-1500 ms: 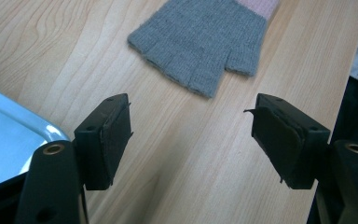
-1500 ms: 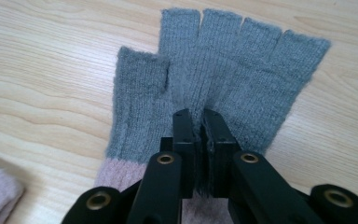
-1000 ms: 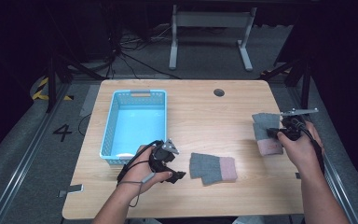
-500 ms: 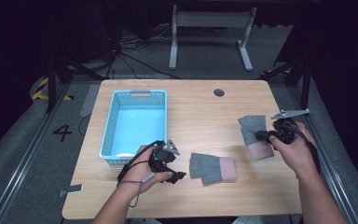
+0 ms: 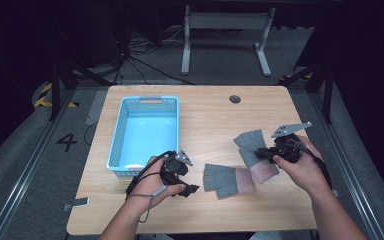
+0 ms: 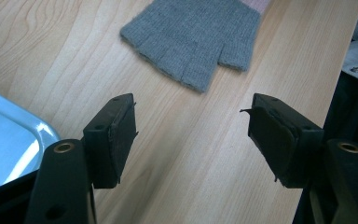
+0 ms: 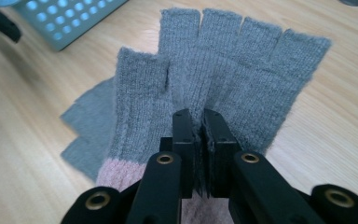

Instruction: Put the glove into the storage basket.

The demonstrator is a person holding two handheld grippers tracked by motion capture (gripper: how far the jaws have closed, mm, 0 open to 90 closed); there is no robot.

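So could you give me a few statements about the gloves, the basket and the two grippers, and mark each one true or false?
1. The right gripper is clamped on a grey glove. True.
2. The left gripper is holding the other glove. False: its jaws stand open and that glove lies flat on the table ahead of it.
3. The blue basket has a glove in it. False: both gloves are outside it, on the table.
4. Both gloves are fingerless with a pink cuff. True.
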